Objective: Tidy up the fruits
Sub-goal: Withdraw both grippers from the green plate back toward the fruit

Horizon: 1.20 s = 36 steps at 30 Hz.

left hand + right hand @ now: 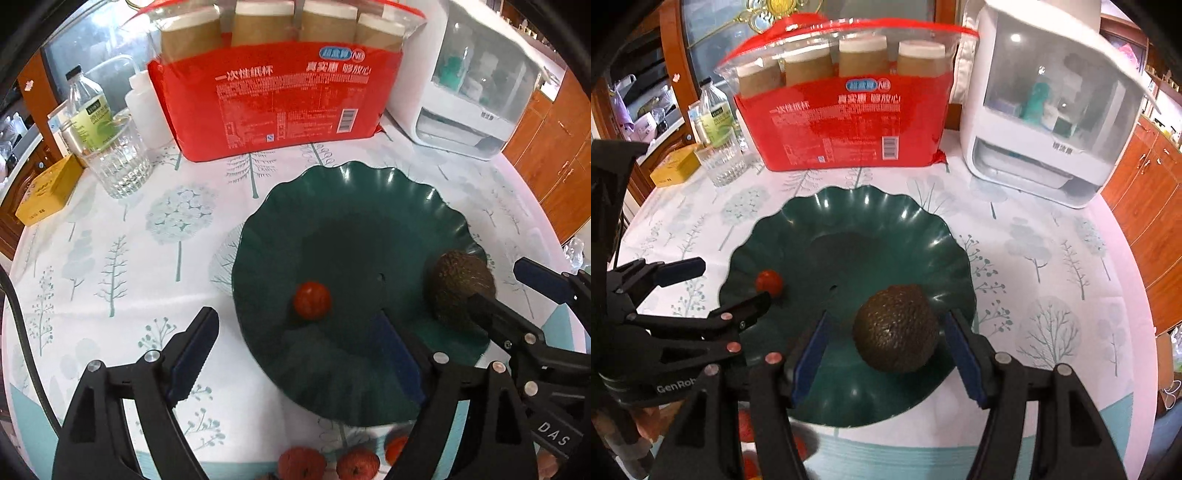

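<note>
Right gripper [886, 354], fingers spread wide and holding nothing, brackets the avocado [897, 328] resting low-centre on the green plate [849, 206]; withdraw straight back without nudging it toward the tomato [769, 282], while the left gripper [295, 350] waits open and empty.

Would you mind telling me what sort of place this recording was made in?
Most likely a home dining room or kitchen: a table under a tree-print tablecloth, wooden cabinets alongside, and household goods such as a red pack of paper cups and a white countertop appliance.
</note>
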### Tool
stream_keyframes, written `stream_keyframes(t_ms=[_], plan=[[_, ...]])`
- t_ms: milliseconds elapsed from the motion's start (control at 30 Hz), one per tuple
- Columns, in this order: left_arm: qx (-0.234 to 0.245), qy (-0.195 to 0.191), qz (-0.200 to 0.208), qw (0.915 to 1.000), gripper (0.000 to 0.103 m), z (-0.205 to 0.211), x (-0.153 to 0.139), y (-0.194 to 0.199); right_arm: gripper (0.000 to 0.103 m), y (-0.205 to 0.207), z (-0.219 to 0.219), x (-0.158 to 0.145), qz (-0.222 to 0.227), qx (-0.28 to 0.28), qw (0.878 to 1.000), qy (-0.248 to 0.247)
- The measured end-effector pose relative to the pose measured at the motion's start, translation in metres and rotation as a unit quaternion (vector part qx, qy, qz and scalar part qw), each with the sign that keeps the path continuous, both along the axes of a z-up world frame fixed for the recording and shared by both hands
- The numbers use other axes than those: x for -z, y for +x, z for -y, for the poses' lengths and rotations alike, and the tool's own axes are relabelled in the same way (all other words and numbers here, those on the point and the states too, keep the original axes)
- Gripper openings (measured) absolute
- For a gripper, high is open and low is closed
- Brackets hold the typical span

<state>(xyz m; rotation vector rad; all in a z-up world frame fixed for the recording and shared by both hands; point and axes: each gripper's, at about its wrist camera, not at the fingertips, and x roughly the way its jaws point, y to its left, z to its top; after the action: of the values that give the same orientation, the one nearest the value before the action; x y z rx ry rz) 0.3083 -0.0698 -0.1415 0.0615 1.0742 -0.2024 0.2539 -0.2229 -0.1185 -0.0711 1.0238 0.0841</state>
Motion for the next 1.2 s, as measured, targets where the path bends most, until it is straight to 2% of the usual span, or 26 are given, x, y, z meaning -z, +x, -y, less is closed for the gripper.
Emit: stream_keyframes(t_ms=[367,733,967,1200], plan=[[-0.018,-0.008,0.032,0.9993,0.088,-0.023,-0.052,-0.048,0.065,-0.038,-0.002,-0.053,0.019,0.007,1.000,0.020],[-0.041,-0.005,0.073,0.9965,0.091,-0.063,-0.110,-0.123,0.065,-0.097,-0.020,-0.100,0.037,-0.021,0.998,0.035],[-0.049,0.002,0.088,0.9949,0.092,-0.088,-0.121,-0.174,0.065,-0.134,-0.034,-0.107,0.033,-0.046,0.997,0.050],[-0.044,0.015,0.086,0.9952,0.092,-0.104,-0.110,-0.209,0.065,-0.159,-0.044,-0.094,0.013,-0.063,0.996,0.062]])
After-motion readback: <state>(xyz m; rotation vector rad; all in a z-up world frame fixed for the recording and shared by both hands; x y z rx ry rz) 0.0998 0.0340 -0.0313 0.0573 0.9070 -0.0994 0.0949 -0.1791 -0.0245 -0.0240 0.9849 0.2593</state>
